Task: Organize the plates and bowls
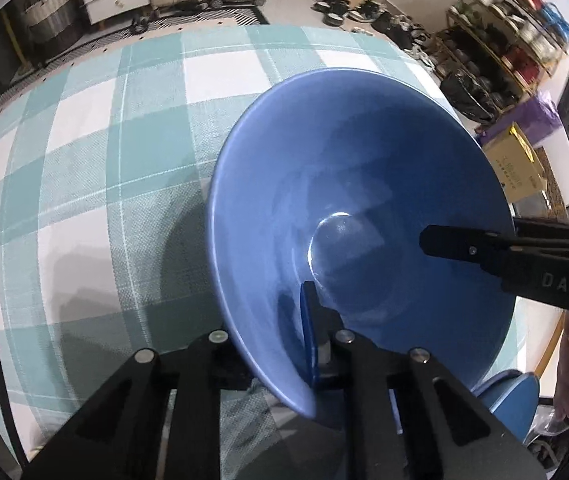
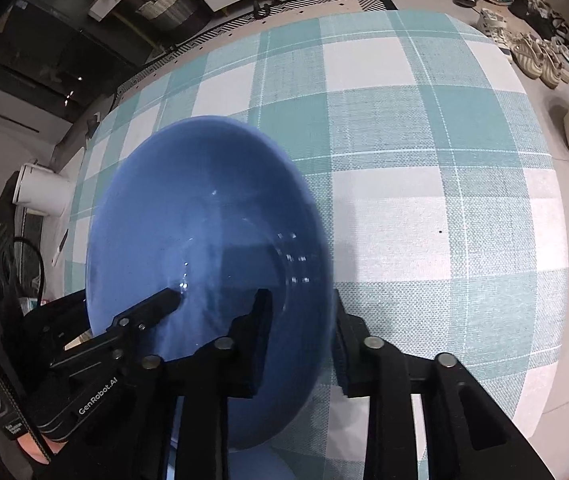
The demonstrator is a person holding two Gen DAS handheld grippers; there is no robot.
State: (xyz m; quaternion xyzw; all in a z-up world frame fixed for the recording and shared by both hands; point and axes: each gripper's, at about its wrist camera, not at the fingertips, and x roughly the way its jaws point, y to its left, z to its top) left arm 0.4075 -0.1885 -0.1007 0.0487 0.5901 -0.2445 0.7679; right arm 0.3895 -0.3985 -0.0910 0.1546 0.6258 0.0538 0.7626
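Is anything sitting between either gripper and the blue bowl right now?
Nothing visible. The left gripper is shut on the rim of the glossy round blue bowl, one finger inside. The right gripper straddles the opposite rim with only the bowl wall between its fingers; whether it presses is unclear.

One blue bowl sits on one table under a checked cloth, one blue plate shows at its edge, and two claws are in view.
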